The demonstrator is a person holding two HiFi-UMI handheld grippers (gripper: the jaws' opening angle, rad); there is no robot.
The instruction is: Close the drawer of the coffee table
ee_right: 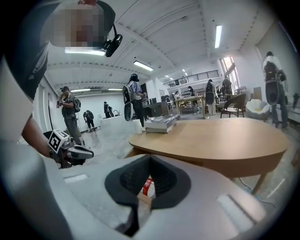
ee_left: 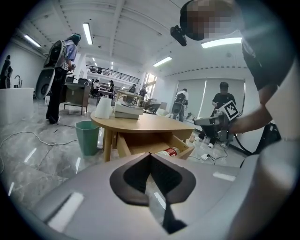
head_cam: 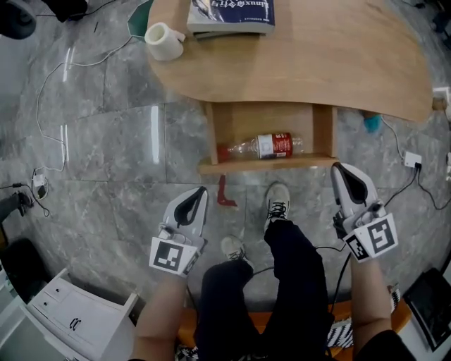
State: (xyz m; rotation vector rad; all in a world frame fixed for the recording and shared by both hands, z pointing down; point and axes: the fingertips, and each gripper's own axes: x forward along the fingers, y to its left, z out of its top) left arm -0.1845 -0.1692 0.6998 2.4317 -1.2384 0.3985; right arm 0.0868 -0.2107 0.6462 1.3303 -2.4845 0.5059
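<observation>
Left gripper (head_cam: 202, 190) jaws pressed together, nothing between them. Right gripper (head_cam: 337, 168) likewise closed and empty. Both are on the near side of the coffee table (head_cam: 317, 63) and point at it.

Drawer (head_cam: 268, 165) is pulled out toward the person and stands open under the table's near edge. A clear plastic bottle (head_cam: 264, 146) with a red label lies on its side inside.

Left gripper tip is near the left end of the drawer front, apart from it. Right gripper tip lines up with the right end of the front in the head view; can't tell if it touches.

Between the grippers, on the grey floor:
- small red object (head_cam: 225, 192), just near of the drawer front
- person's shoe (head_cam: 277, 202), toe close to the front
- second shoe (head_cam: 233, 247), nearer

On the tabletop, far side: book stack (head_cam: 232, 14) and a white roll (head_cam: 164, 41). Green bin (ee_left: 87, 137) stands left of the table. Cables (head_cam: 53, 84) run across the floor at left, and a white plug block (head_cam: 412, 160) lies at right.
</observation>
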